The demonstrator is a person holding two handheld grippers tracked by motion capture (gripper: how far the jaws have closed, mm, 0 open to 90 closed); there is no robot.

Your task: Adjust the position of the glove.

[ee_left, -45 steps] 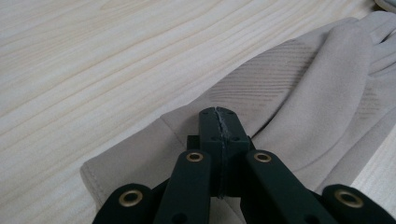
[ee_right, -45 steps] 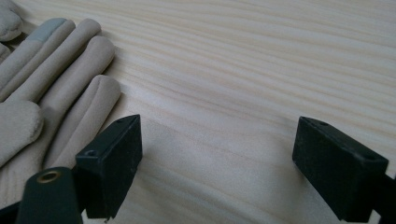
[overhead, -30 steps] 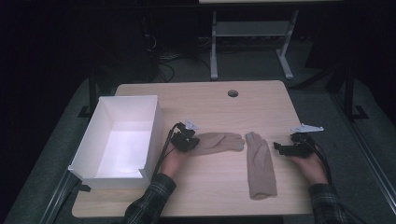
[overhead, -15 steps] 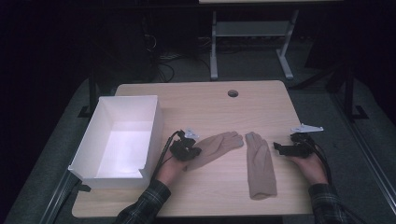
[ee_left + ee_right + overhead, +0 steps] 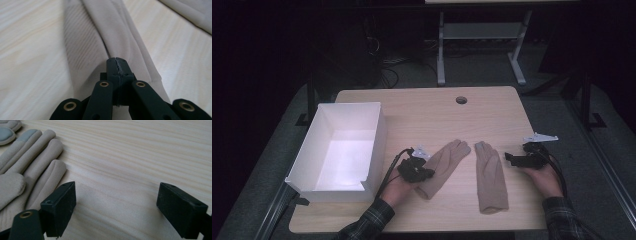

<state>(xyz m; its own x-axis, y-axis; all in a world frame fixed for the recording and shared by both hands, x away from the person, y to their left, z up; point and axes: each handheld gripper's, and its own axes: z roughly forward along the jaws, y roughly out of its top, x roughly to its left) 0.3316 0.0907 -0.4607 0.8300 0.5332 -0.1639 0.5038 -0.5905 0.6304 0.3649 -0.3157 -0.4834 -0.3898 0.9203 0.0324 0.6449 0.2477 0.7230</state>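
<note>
Two beige gloves lie on the wooden table (image 5: pixel 422 110). The left glove (image 5: pixel 446 160) (image 5: pixel 100 30) lies diagonally, fingers toward the far right. My left gripper (image 5: pixel 427 176) (image 5: pixel 117 61) is shut on its cuff end, with fabric pinched between the closed jaws. The right glove (image 5: pixel 489 175) (image 5: pixel 32 157) lies flat with its fingers pointing away from the person. My right gripper (image 5: pixel 508 159) (image 5: pixel 116 202) rests just to its right, open, with only bare wood between the jaws. The left glove's grey-tipped fingers (image 5: pixel 7 130) show at the top left of the right gripper view.
A white open box (image 5: pixel 377 135) stands on the left part of the table, close beside the left hand. A round cable hole (image 5: pixel 461 100) sits near the far edge. Beyond the table are a metal frame and cables on a dark floor.
The left gripper has pulled the cuff of the left glove toward the person, swinging the glove from lying across the table to a diagonal. The right gripper has stayed put.
</note>
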